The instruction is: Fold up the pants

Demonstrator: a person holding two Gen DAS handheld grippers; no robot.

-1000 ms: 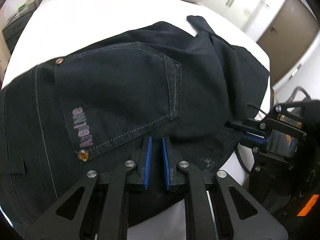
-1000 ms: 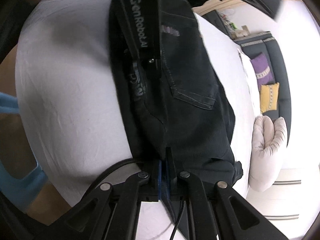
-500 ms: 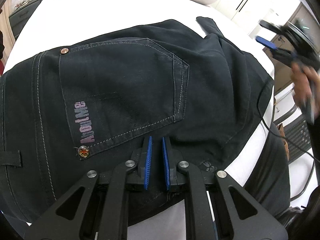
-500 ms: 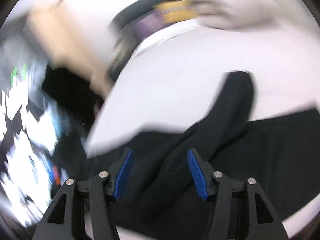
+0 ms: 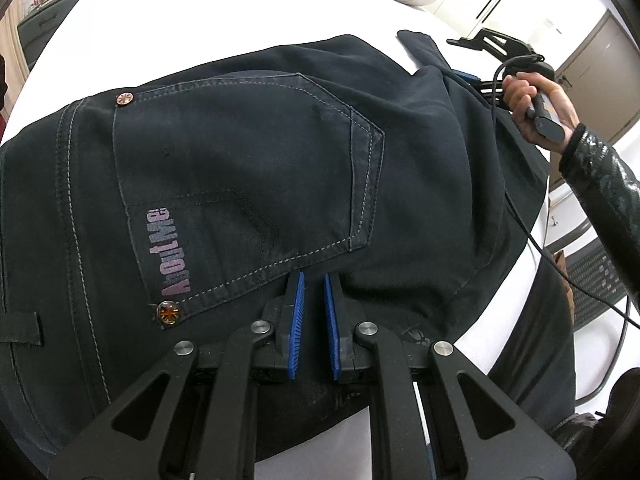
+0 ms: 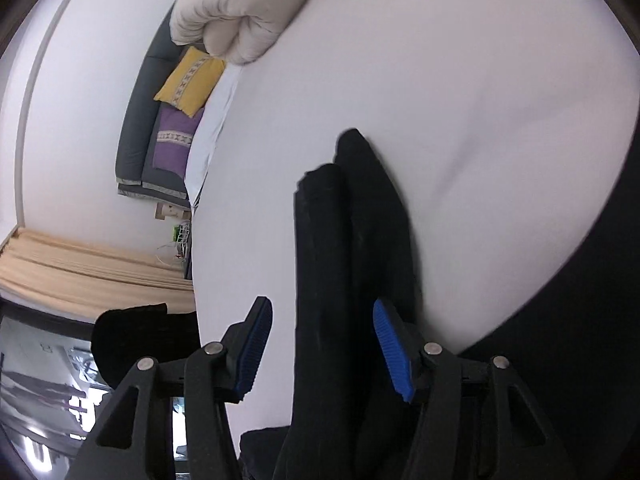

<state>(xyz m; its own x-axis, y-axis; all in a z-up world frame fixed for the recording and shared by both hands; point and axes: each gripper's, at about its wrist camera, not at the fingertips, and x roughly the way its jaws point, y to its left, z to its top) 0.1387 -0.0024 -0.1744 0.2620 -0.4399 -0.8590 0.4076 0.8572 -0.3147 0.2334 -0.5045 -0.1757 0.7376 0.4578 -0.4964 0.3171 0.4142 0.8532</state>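
Observation:
Dark navy pants lie folded on the white bed, back pocket with a purple logo facing up. My left gripper hovers over the pants' near edge with jaws nearly closed and nothing visibly between the blue pads. My right gripper is open, its pads on either side of a folded strip of the pants without touching it. The right gripper also shows in the left wrist view, at the pants' far right end, held by a hand.
A white pillow lies at the far end of the bed. A grey sofa with yellow and purple cushions stands beyond it. A black cable trails off the bed's right edge beside a chair.
My right gripper let go of the pants' near edge, opened and swung to the far end of the pants, now straddling a folded strip. My left gripper stayed in place.

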